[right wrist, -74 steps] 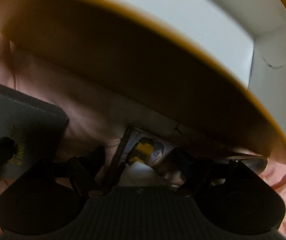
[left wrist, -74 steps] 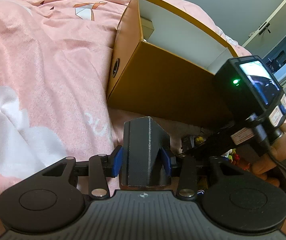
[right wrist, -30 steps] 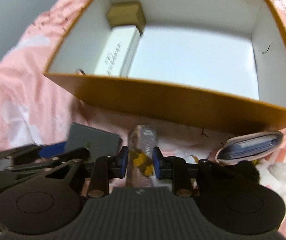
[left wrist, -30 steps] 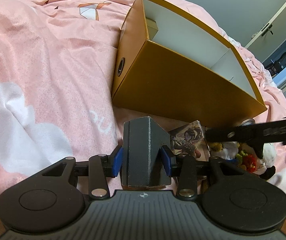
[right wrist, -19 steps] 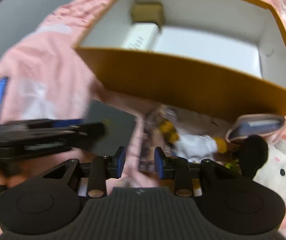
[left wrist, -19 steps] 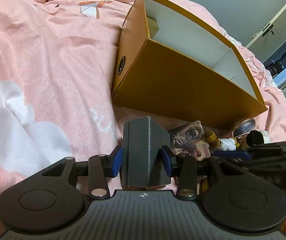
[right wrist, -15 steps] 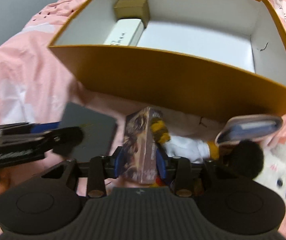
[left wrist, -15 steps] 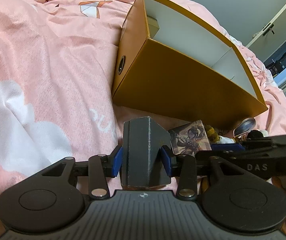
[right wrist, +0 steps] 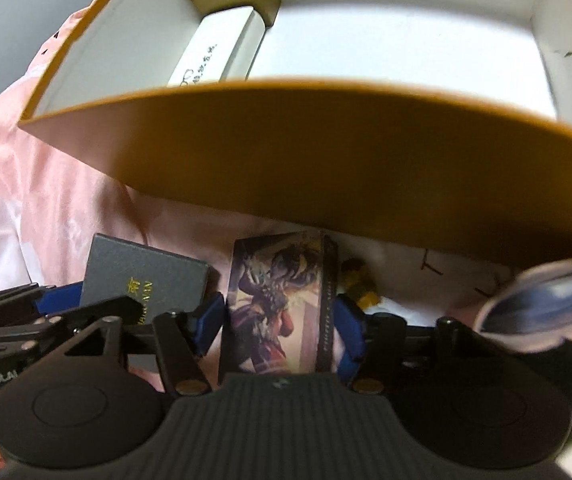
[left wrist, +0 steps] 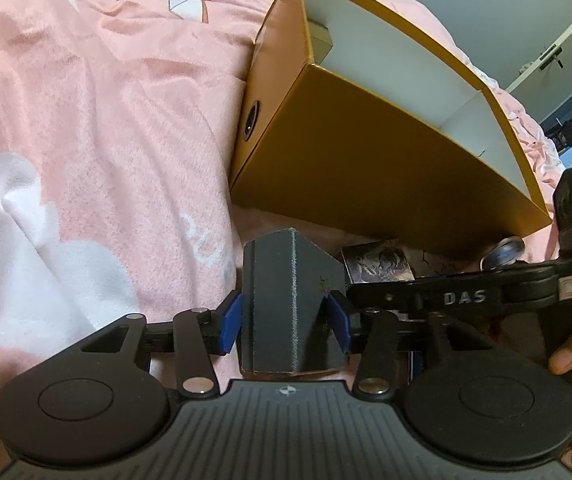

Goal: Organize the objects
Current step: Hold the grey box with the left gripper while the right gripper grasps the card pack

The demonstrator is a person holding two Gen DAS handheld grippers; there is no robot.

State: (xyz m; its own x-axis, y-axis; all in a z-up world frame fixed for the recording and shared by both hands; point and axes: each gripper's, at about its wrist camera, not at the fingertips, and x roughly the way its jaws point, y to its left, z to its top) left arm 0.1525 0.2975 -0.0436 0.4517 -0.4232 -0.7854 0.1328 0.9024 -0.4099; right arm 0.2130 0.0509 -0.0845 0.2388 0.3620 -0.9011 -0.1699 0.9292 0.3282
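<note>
The left gripper point(left wrist: 286, 316) pinches a dark grey rectangular box point(left wrist: 292, 300) just before the open golden-brown cardboard box point(left wrist: 366, 152) on the pink bedspread point(left wrist: 86, 140). The right gripper point(right wrist: 280, 326) clamps an illustrated card pack point(right wrist: 278, 308) (artwork facing up) beside it.

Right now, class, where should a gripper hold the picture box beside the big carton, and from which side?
Grip the picture box across its two long edges, coming from its near short end: it lies face up, and the right gripper straddles that width.
</note>
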